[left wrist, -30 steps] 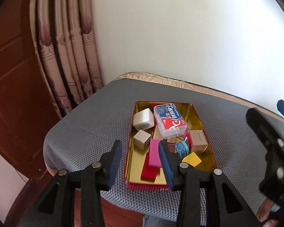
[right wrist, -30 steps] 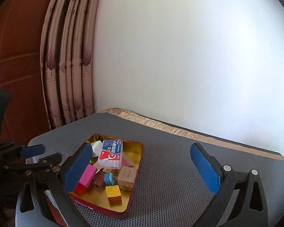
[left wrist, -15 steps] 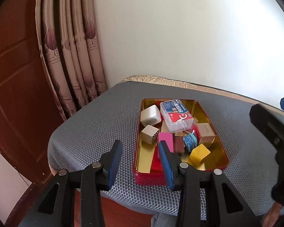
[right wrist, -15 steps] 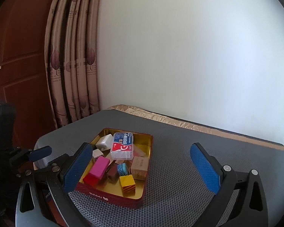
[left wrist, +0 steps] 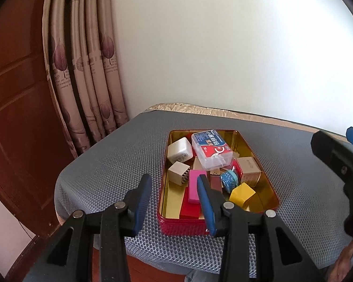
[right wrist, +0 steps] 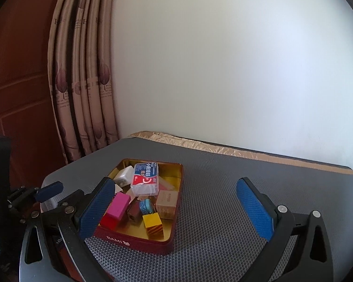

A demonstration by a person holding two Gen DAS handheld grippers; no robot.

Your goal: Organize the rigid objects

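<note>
A grey honeycomb-textured mat [left wrist: 120, 164] covers the table, with a tan satin cloth [right wrist: 200, 144] showing along its far edge by the wall. 1 red tin [right wrist: 138, 240] with a gold inside lies directly on the mat, toward the near left.

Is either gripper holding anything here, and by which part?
Nothing is held. The left gripper and right gripper are both open and empty above the red tin.
</note>
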